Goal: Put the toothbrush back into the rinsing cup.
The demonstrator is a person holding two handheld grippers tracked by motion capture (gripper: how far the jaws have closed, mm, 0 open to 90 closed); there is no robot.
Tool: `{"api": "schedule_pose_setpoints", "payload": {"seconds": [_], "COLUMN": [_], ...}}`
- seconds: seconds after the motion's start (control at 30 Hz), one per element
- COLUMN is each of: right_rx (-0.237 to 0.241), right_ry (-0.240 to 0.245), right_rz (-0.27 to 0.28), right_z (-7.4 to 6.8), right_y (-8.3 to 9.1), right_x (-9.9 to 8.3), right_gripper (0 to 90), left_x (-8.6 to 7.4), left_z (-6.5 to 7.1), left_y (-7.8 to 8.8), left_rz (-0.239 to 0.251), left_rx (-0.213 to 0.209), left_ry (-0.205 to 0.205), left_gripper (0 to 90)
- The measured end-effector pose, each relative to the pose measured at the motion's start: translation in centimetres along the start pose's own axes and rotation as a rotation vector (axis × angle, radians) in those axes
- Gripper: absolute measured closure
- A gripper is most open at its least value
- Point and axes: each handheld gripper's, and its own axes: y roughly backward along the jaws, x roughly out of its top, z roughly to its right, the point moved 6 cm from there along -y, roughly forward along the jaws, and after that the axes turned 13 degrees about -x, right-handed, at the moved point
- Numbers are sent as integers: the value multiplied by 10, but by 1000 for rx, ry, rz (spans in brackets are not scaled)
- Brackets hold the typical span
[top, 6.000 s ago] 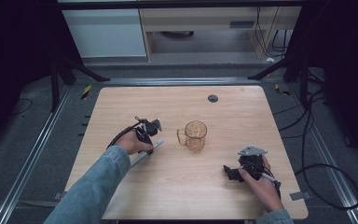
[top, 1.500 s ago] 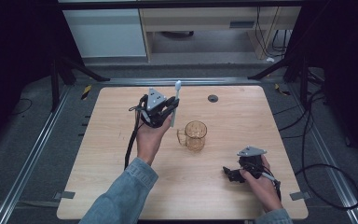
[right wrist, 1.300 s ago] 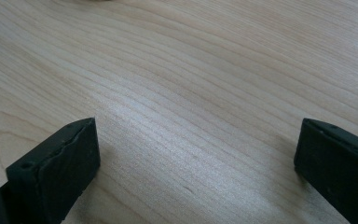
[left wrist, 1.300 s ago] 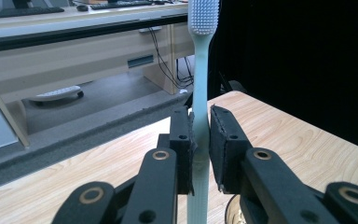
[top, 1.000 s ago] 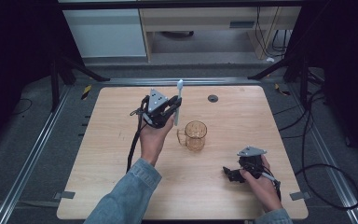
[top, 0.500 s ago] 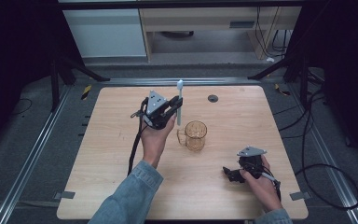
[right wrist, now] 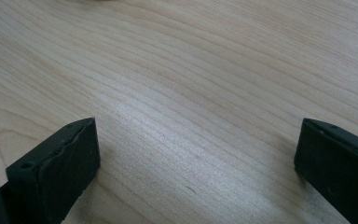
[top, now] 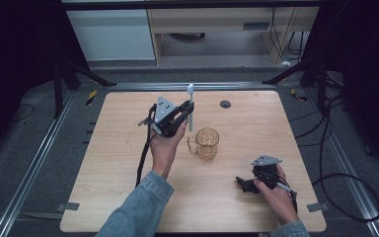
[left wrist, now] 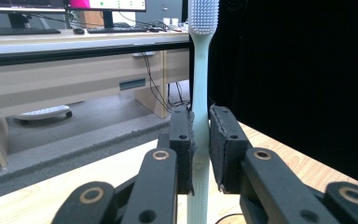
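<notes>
Our left gripper [top: 186, 111] clamps a toothbrush [top: 191, 106] upright, just beyond the mug [top: 207, 143] on the table [top: 103, 163]. Our right gripper [top: 244, 183] rests near right, its jaws spread wide over bare wood.

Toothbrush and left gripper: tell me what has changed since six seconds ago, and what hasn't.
The left gripper has lifted from the table's left side to beside the glass mug, and now holds the toothbrush upright, jaws shut on its handle. The mug and the right gripper, resting open on the table, stayed as they were.

Pale blue toothbrush [left wrist: 199, 88] upright, bristles up, above glass mug [top: 207, 143]
</notes>
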Motion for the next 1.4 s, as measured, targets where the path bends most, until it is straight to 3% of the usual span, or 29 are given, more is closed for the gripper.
{"api": "schedule_pose_setpoints", "payload": {"seconds": [0.4, 0.7, 1.4], "right_rx": [1, 0, 4], "right_ry": [0, 10, 4], "right_rz": [-1, 3, 0], "right_z": [0, 0, 0], "right_y": [0, 0, 0], "right_x": [0, 0, 0], "right_gripper": [4, 4, 4], "left_x": [-2, -16, -37], "left_z": [5, 3, 7], "left_y": [-1, 0, 3], "left_rz": [24, 38, 58], "left_rx": [-11, -5, 8], "left_ry": [-13, 8, 11], "left_gripper": [791, 791, 791]}}
